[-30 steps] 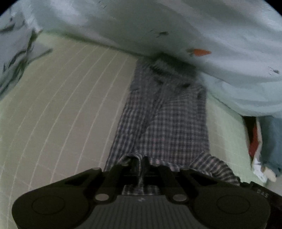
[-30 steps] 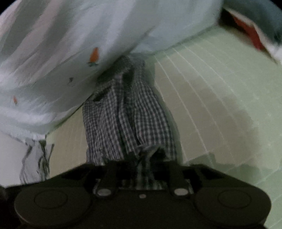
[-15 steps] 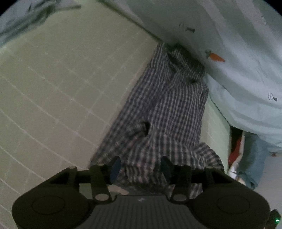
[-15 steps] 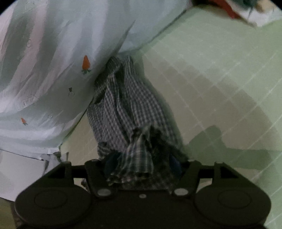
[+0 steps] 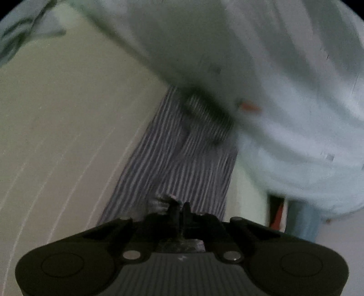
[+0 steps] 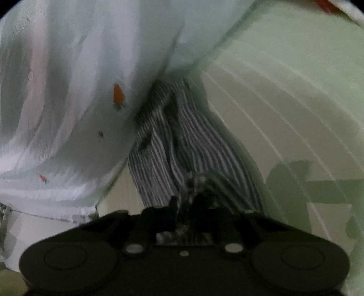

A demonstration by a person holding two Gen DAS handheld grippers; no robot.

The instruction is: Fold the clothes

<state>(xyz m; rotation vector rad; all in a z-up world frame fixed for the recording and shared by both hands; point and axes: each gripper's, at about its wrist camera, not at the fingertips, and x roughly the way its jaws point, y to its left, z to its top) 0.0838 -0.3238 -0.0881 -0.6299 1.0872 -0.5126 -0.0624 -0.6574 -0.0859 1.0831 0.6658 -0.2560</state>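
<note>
- left tool (image 5: 180,208): pressed together, pinching near edge of plaid shirt (image 5: 182,159)
- shirt: long narrow strip on green mat (image 5: 68,136), far end against pale sheet (image 5: 284,102)
- right tool (image 6: 186,202): pinching same near edge
- likely mid-fold; next needs both tools carrying edge evenly toward collar end

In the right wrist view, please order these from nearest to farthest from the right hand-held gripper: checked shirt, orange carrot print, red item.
1. Checked shirt: pinched in the right hand-held gripper.
2. Orange carrot print: upper left, on the pale blue sheet.
3. Red item: far top right corner.
</note>
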